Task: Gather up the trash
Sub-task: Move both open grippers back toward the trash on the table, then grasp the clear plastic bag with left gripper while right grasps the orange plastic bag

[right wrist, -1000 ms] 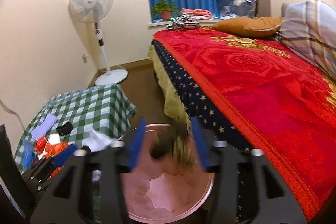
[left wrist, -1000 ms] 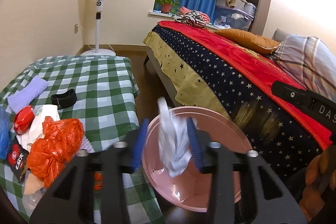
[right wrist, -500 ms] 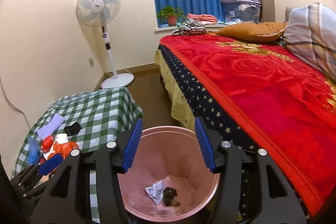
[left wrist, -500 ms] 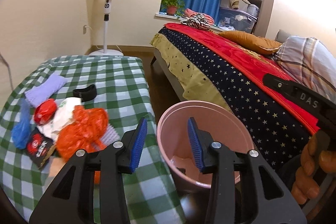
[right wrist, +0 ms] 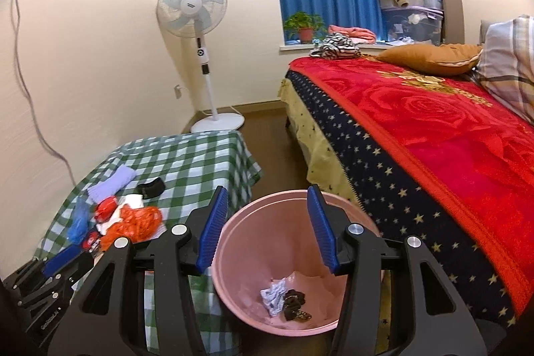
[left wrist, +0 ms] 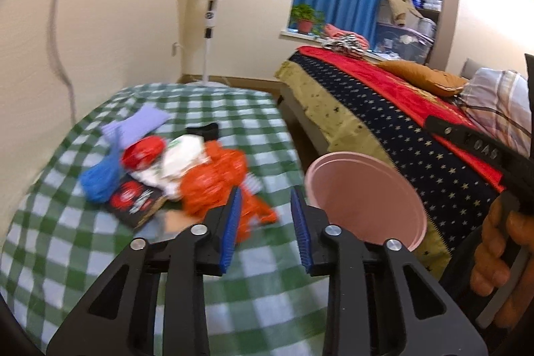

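Note:
A pink bin (right wrist: pixel 277 262) stands between the checked table and the bed; it also shows in the left wrist view (left wrist: pixel 363 189). Inside lie a crumpled white paper (right wrist: pixel 274 295) and a dark scrap (right wrist: pixel 295 304). My right gripper (right wrist: pixel 268 229) is open and empty above the bin. My left gripper (left wrist: pixel 265 231) is open and empty over the table's near edge, just short of an orange plastic bag (left wrist: pixel 213 182). Beside the bag lie a white wrapper (left wrist: pixel 180 162), a red packet (left wrist: pixel 143 150), a blue bag (left wrist: pixel 100 179) and a dark printed packet (left wrist: pixel 137 201).
The table (left wrist: pixel 83 256) wears a green checked cloth, with a lilac cloth (left wrist: pixel 137 125) and a black band (left wrist: pixel 207 130) further back. The bed (right wrist: pixel 434 135) lies to the right, a standing fan (right wrist: pixel 200 22) by the wall. My right gripper's body and hand (left wrist: pixel 500 222) sit right of the bin.
Both grippers let go of their trash into the bin and are now open. My left gripper swung left from the bin to the table's trash pile.

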